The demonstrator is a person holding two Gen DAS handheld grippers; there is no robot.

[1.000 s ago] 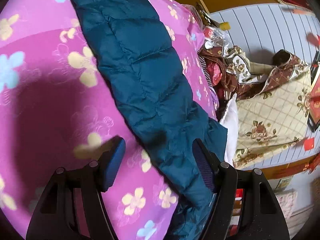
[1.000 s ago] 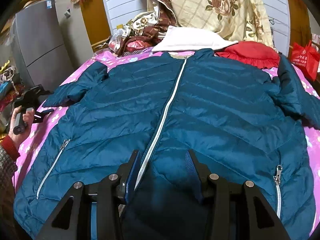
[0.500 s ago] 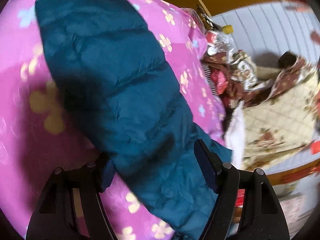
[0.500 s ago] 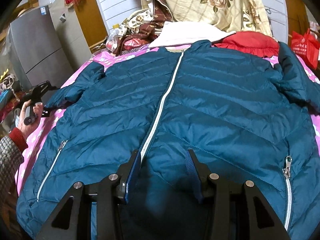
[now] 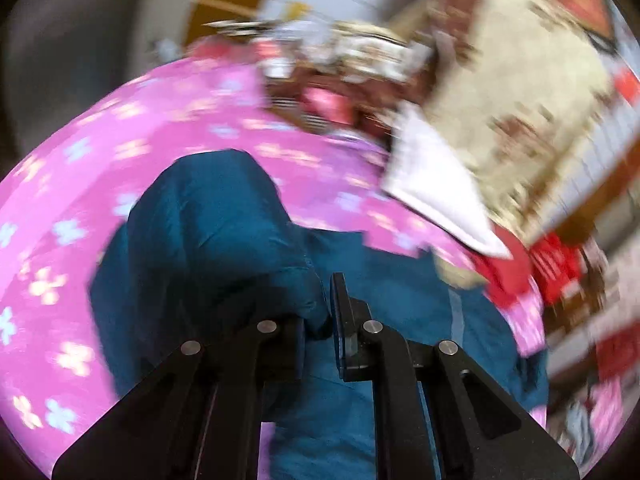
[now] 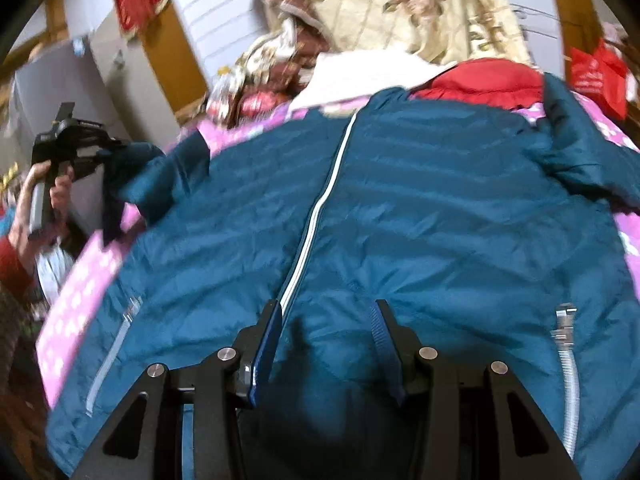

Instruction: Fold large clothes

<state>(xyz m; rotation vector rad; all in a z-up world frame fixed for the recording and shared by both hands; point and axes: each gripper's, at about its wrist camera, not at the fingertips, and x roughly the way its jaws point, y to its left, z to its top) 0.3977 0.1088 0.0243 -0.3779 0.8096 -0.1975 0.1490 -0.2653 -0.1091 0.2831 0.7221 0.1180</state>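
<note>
A teal quilted jacket (image 6: 420, 208) with a white front zipper lies face up on a pink flowered bedspread (image 6: 76, 292). My left gripper (image 5: 318, 312) is shut on the jacket's left sleeve (image 5: 216, 224) and holds it lifted off the bed; it also shows at far left in the right wrist view (image 6: 92, 152), with the sleeve hanging from it. My right gripper (image 6: 326, 320) is open, low over the jacket's hem just right of the zipper, with nothing between its fingers.
At the head of the bed lie a white pillow (image 6: 360, 72), a red cushion (image 6: 484, 80) and a cream floral quilt (image 6: 420, 8). A red bag (image 6: 596, 76) hangs at right. A grey cabinet (image 6: 64, 92) stands at left.
My left gripper has shut on the sleeve and swung it up off the bedspread toward the jacket body. My right gripper has stayed open over the hem.
</note>
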